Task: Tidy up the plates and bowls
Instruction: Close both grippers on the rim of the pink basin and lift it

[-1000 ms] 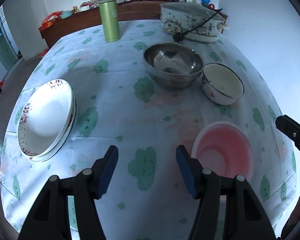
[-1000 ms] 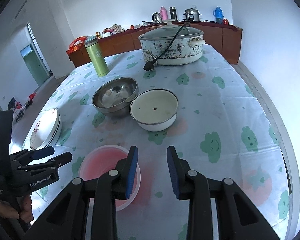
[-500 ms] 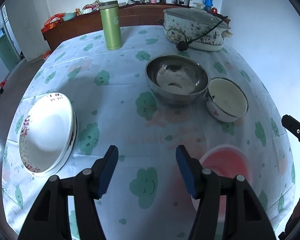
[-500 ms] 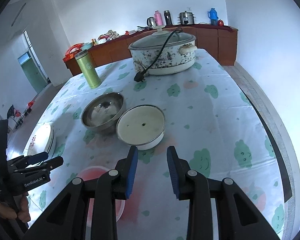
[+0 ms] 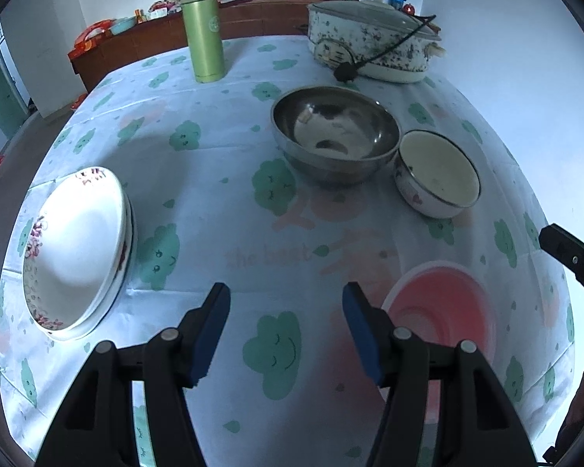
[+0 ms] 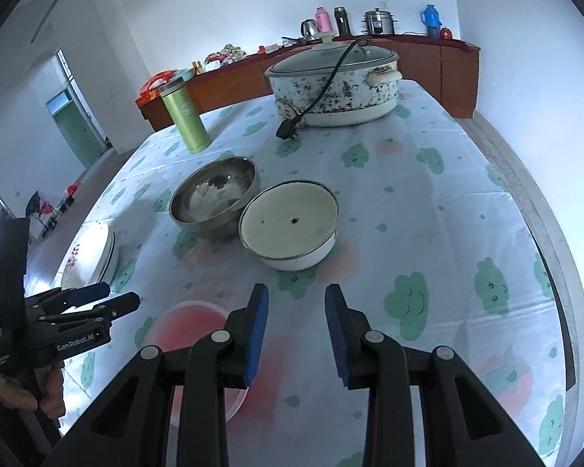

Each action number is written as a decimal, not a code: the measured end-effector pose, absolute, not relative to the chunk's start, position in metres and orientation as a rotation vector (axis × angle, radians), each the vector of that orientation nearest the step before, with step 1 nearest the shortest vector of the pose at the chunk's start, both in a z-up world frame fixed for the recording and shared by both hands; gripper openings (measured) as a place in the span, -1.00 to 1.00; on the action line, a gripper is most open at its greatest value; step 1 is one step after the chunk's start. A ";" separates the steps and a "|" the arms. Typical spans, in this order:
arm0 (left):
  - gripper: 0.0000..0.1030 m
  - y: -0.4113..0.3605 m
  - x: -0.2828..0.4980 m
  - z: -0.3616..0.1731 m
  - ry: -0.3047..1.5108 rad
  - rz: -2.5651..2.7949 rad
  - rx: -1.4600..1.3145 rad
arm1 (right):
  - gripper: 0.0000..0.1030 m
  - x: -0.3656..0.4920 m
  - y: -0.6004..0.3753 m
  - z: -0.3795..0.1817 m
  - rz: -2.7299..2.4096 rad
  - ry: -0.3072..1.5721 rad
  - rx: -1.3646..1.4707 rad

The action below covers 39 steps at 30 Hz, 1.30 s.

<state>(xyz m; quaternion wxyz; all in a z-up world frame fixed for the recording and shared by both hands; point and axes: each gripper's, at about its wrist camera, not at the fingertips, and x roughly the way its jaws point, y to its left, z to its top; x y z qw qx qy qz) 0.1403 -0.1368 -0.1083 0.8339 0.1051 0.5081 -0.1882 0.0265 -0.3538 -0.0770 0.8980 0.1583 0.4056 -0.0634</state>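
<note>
A stack of white floral-rimmed plates (image 5: 74, 249) (image 6: 93, 257) lies at the table's left edge. A steel bowl (image 5: 335, 132) (image 6: 214, 198) stands mid-table, and a white enamel bowl (image 5: 436, 175) (image 6: 290, 229) touches its right side. Nearer the front sits a pink plastic bowl (image 5: 440, 311) (image 6: 190, 323). My left gripper (image 5: 286, 303) (image 6: 120, 297) hovers open over bare cloth between the plates and the pink bowl. The right gripper (image 6: 296, 303) (image 5: 564, 257) hangs open in front of the enamel bowl, jaws narrowly apart, nothing between them.
A green flask (image 5: 206, 35) and a speckled electric pot (image 5: 370, 43) with a glass lid stand at the far end, the pot's plug (image 5: 344, 72) lying on the cloth. A wooden sideboard (image 6: 428, 58) lines the back wall. A hand (image 6: 23, 393) holds the left gripper.
Both views sway slightly and settle back. The bowls and plates have not moved, and both grippers keep the same opening.
</note>
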 end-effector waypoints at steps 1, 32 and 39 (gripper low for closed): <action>0.18 -0.137 0.141 -0.107 1.074 -0.397 0.225 | -0.36 0.026 -0.354 -0.077 -0.130 0.838 0.333; 0.18 -0.174 0.202 -0.097 1.033 -0.402 0.203 | -0.36 0.089 -0.391 -0.085 -0.064 0.899 0.375; 0.18 -0.184 0.190 -0.102 1.051 -0.448 0.220 | -0.36 0.066 -0.398 -0.091 -0.080 0.901 0.420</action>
